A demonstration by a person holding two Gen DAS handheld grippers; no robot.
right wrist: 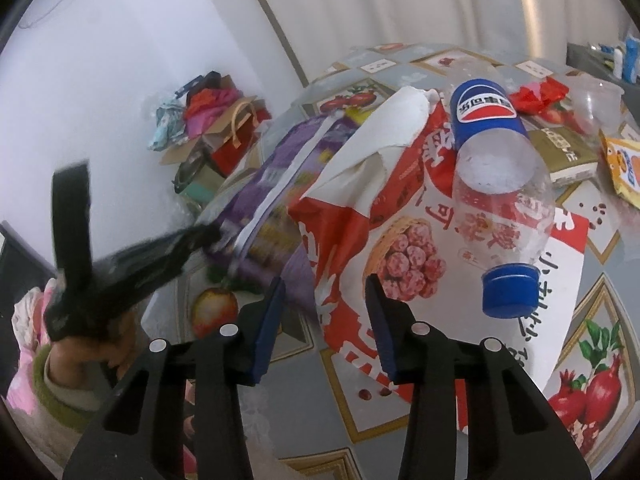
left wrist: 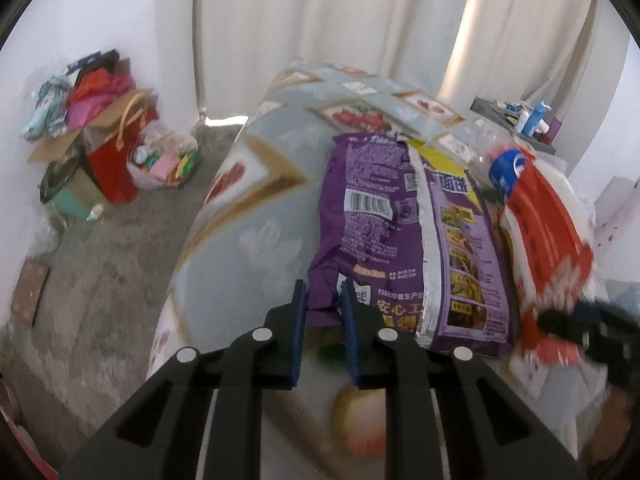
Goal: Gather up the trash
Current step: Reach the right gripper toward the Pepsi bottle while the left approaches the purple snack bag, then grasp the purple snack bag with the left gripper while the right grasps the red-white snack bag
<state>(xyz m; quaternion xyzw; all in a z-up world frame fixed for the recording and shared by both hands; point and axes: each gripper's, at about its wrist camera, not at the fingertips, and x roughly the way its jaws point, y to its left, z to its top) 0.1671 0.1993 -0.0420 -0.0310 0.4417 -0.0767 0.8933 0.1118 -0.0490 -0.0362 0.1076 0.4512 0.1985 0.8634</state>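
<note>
The left gripper (left wrist: 324, 304) pinches the near edge of the purple bag (left wrist: 372, 224), which overlaps a red-and-white bag (right wrist: 404, 240) bearing an empty plastic bottle (right wrist: 496, 184). The right gripper (right wrist: 326, 300) straddles the red bag's edge, jaws half open, not pressing. A fruit-patterned tablecloth (right wrist: 600, 280) covers the table; curtains (left wrist: 320, 20) hang behind.

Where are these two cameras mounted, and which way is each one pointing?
Left wrist view: sits on the left gripper, looking down along its fingers, which pinch the purple bag on the table; the right gripper shows blurred at the right edge.
Right wrist view: sits on the right gripper, looking down at the red-and-white bag and a plastic bottle; the left gripper, a hand and sleeve show at left.
Shared: both bags, the bottle, the table, the floor clutter.
</note>
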